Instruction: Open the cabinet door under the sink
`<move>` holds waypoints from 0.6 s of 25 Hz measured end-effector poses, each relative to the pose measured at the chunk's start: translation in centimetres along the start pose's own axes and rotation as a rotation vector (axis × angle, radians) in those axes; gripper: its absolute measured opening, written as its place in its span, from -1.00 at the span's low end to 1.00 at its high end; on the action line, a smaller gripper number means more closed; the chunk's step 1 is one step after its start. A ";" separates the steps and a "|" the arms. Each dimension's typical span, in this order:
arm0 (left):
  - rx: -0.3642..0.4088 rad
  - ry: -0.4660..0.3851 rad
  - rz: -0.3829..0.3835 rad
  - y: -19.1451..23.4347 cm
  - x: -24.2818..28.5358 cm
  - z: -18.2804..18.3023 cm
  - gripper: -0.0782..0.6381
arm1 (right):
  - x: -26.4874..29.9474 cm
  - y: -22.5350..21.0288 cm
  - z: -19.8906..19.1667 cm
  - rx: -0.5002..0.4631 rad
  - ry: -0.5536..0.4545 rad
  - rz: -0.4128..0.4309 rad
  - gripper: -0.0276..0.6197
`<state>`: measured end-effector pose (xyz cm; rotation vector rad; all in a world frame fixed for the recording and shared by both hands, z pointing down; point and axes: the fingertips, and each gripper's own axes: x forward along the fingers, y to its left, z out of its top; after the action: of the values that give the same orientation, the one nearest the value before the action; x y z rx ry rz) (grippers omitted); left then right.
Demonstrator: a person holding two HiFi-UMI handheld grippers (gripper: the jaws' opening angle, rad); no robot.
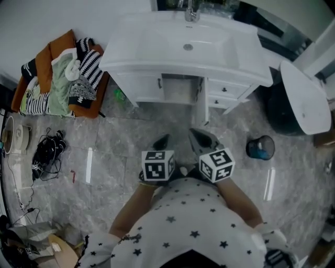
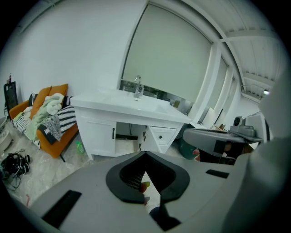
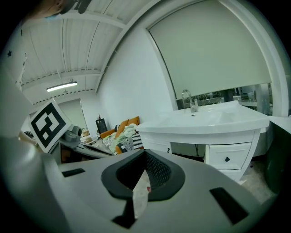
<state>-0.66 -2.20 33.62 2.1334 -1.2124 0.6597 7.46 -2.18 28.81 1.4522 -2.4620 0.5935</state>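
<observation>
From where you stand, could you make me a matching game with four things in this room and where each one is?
Things:
1 sofa
2 bin
3 cables
4 tap

Places:
A at the sink's back edge
B floor, right of the vanity
C left of the vanity, under clothes
D floor, near the sofa

Pairs: 1-C; 2-B; 3-D; 4-A

soft, even indoor light, fairly bright. strip lamp [image 3: 61, 85] glows above-left of the right gripper [image 3: 144, 154]. pale glare streak on floor tiles [image 1: 89, 165] left of the left gripper [image 1: 162, 140]. fisheye bending, black vignetted corners; near bodies soft.
</observation>
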 end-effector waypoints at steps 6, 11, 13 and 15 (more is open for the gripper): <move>0.023 -0.050 0.026 0.1 -1.5 1.2 -0.77 | -1.1 0.6 -0.1 0.004 0.004 0.014 -0.89; 0.028 -0.060 0.024 -0.4 -2.1 1.2 -0.77 | -1.8 0.4 -0.4 0.028 0.001 0.008 -0.89; 0.035 -0.063 0.020 -0.6 -2.2 1.1 -0.77 | -2.0 0.4 -0.5 0.029 0.000 0.008 -0.89; 0.041 -0.064 0.017 -0.8 -2.3 0.9 -0.77 | -2.1 0.5 -0.6 0.028 -0.002 0.008 -0.89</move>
<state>-0.87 -1.20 31.25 2.1955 -1.2624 0.6335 8.01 -0.01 28.42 1.4549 -2.4716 0.6306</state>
